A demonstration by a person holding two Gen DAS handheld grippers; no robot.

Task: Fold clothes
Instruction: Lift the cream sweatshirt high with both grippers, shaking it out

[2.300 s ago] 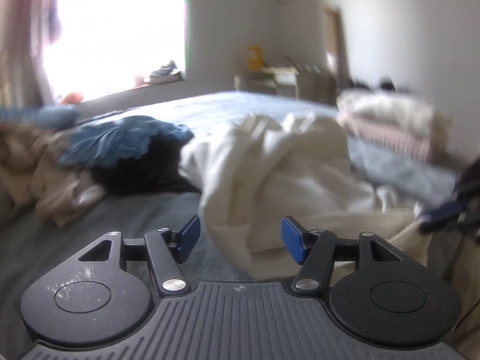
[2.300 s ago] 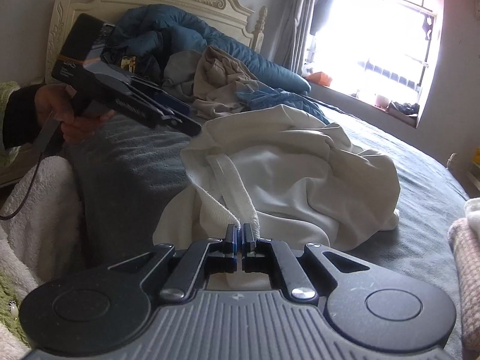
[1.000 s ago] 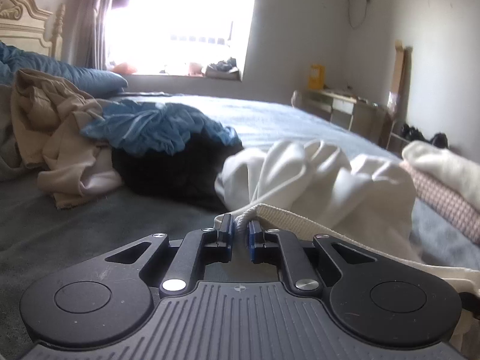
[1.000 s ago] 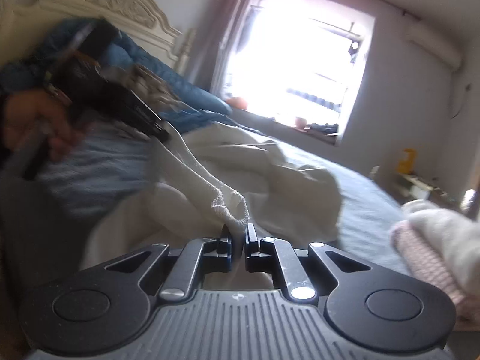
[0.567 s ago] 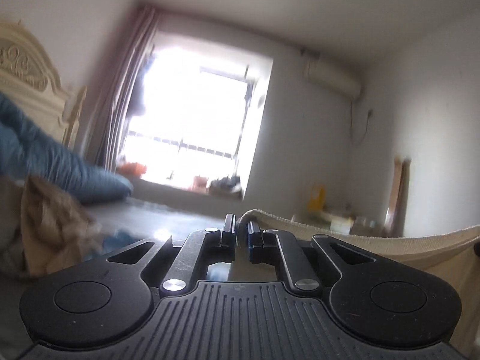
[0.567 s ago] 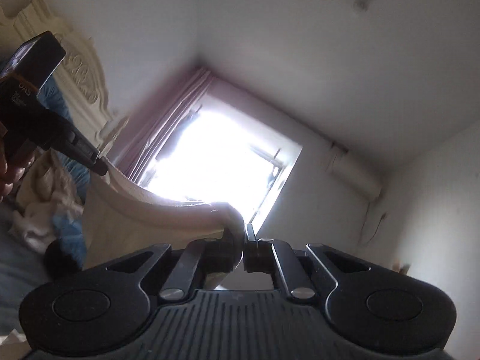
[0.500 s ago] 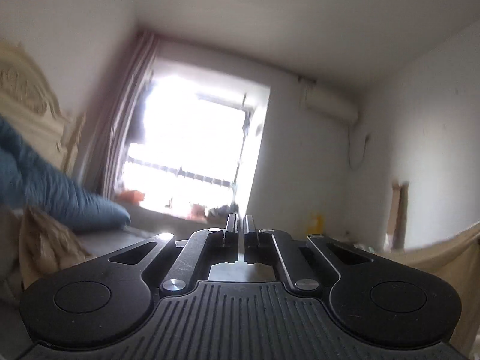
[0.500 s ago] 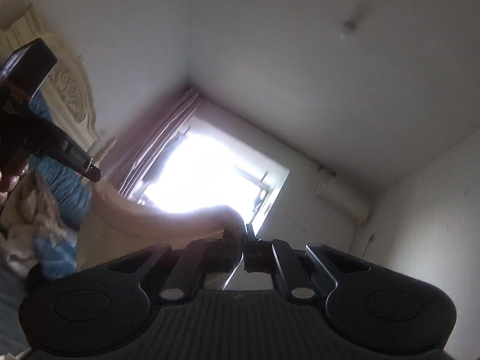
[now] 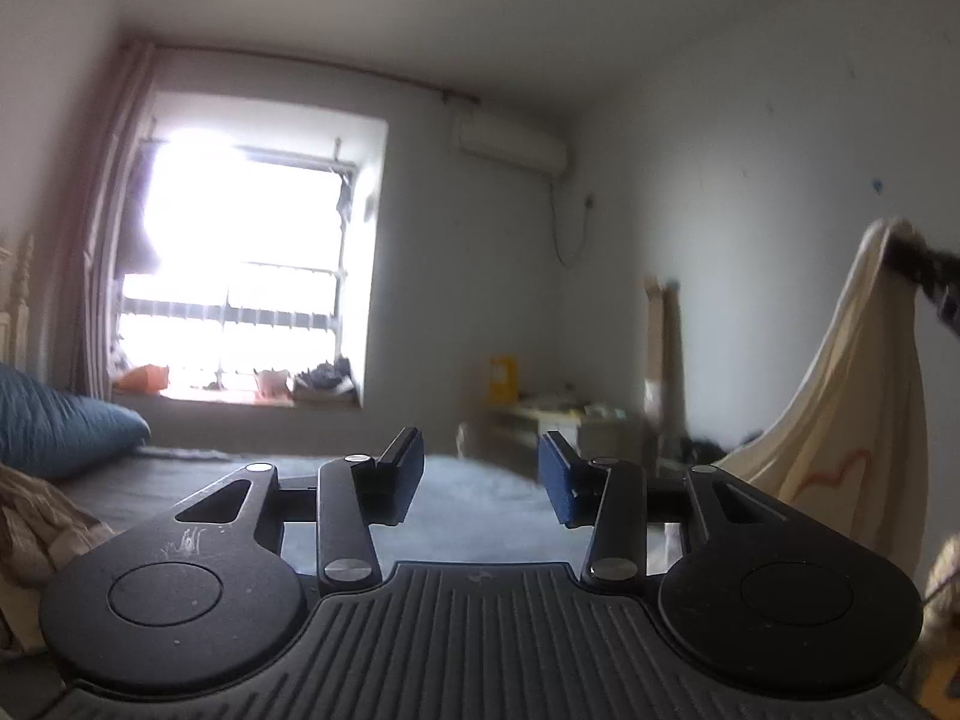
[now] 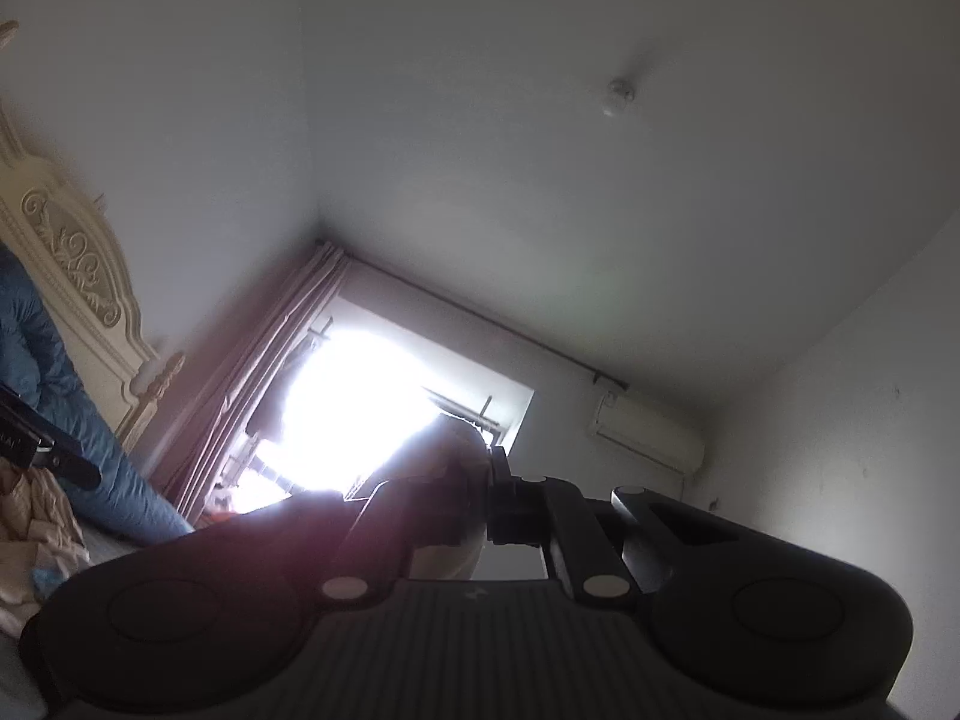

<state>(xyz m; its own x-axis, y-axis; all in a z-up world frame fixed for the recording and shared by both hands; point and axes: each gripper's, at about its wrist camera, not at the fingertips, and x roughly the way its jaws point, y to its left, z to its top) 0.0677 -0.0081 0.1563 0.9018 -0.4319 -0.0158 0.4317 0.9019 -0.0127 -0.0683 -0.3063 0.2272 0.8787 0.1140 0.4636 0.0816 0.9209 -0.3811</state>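
A cream garment (image 9: pixel 840 420) with a red mark hangs in the air at the right of the left wrist view. Its top corner is pinched by my right gripper (image 9: pixel 918 267), raised high there. In the right wrist view that gripper (image 10: pixel 487 480) points up at the ceiling, shut on a backlit fold of the cream garment (image 10: pixel 450 468) that drapes over its left finger. My left gripper (image 9: pixel 480 480) is open, its blue pads (image 9: pixel 555 489) wide apart with nothing between them, level over the bed. Its tip (image 10: pixel 60 459) shows at the left edge of the right wrist view.
The grey bed (image 9: pixel 456 516) lies below, with a blue pillow (image 9: pixel 54 432) and crumpled beige clothes (image 9: pixel 36 528) at the left. A bright window (image 9: pixel 246 282) is ahead and a low desk (image 9: pixel 558 426) stands against the far wall. The carved headboard (image 10: pixel 72 264) is at the left.
My left gripper has opened and let go of the cream garment, which now hangs from the right gripper alone. The right gripper has tilted further up toward the ceiling.
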